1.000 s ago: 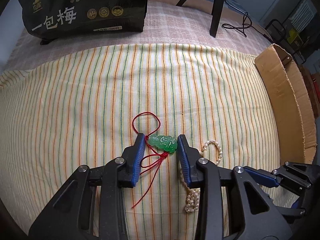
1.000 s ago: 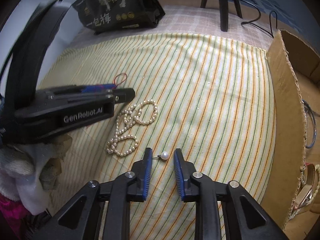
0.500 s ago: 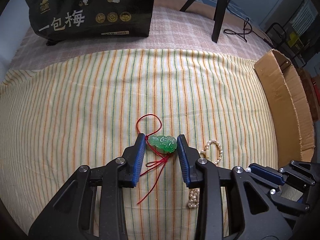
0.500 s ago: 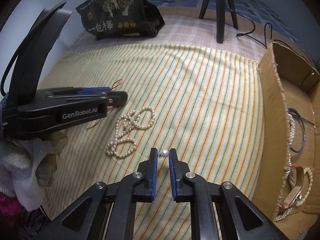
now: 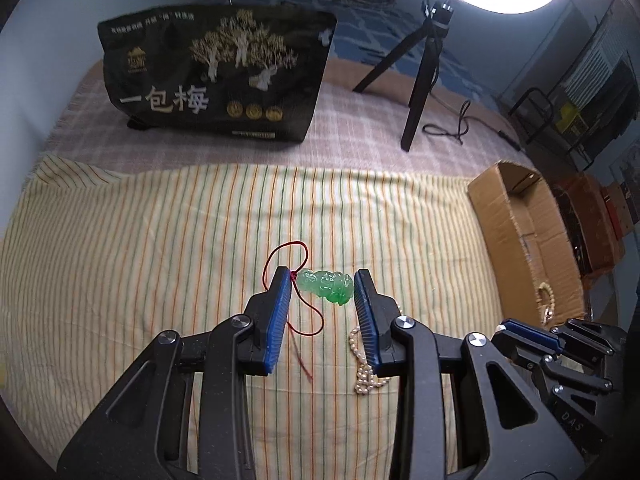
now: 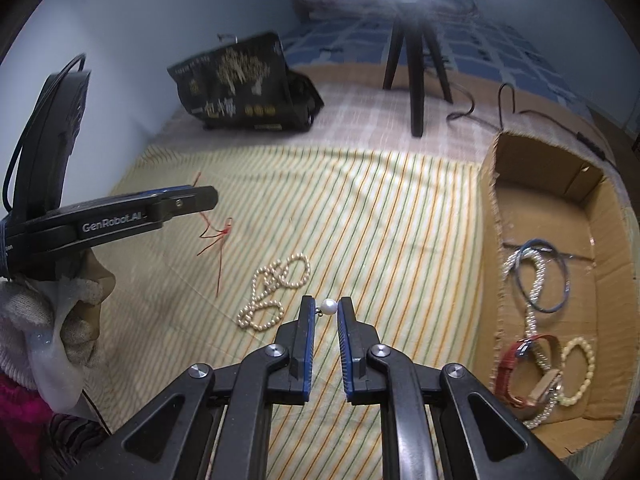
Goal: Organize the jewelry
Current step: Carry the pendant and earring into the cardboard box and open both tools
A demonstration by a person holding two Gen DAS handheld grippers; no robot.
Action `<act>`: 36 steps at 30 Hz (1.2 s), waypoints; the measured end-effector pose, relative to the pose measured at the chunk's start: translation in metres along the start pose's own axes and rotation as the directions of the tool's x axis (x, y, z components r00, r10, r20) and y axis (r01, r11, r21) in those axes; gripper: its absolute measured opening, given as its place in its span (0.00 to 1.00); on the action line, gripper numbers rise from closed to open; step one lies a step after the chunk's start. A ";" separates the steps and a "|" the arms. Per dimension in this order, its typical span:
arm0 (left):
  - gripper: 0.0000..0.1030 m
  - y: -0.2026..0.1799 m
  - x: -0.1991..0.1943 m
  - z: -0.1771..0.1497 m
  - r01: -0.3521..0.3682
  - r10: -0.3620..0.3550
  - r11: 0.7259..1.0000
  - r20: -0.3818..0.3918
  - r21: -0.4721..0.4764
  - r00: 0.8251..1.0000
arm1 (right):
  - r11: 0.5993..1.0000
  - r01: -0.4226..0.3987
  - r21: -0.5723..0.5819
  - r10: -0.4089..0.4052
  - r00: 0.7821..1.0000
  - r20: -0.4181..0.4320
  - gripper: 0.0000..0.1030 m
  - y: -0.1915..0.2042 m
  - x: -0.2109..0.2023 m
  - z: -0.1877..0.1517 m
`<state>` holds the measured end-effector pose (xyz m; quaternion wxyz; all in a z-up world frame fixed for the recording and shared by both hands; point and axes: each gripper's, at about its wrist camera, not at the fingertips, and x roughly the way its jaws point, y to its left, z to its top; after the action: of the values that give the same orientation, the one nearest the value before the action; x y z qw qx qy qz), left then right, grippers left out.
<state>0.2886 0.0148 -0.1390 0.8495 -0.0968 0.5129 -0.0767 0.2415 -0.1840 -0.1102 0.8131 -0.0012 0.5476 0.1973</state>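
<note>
Left tongs (image 5: pixel 322 286) clamp jade pendant (image 5: pixel 327 285); right tongs (image 6: pixel 325 312), just closed, pinch pearl (image 6: pixel 329 306); both above cloth (image 5: pixel 160 240).

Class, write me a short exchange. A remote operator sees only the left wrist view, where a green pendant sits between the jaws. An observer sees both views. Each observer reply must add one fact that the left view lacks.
Operator: What is the right hand-held gripper carrying? I see only its side.
Observer: A single pearl on a small pin. The jaws have just been closing and now pinch it between the pads.
Operator: What is already inside the cardboard box?
Observer: A red watch and a blue bangle lie on its floor among bead strands.
</note>
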 end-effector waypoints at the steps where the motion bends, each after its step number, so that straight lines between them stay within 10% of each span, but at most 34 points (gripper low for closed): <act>1: 0.31 0.000 -0.007 0.001 0.008 -0.008 1.000 0.012 -0.002 1.000 | 1.000 0.002 0.004 -0.002 1.000 0.012 0.09 -0.001 -0.005 0.001; 17: 0.31 -0.055 -0.070 0.011 0.118 -0.129 0.990 0.156 0.074 0.979 | 0.993 0.045 0.111 -0.060 0.988 0.141 0.09 -0.053 -0.065 0.007; 36: 0.31 -0.181 -0.065 -0.008 0.271 -0.303 0.930 0.101 0.249 0.948 | 0.960 0.111 0.258 -0.157 0.974 0.165 0.09 -0.145 -0.111 -0.024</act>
<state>0.2458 -0.1467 -0.0433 0.8678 -0.0761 0.4209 -0.2529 0.2314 -0.3584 -0.0515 0.8656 0.0810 0.4890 0.0714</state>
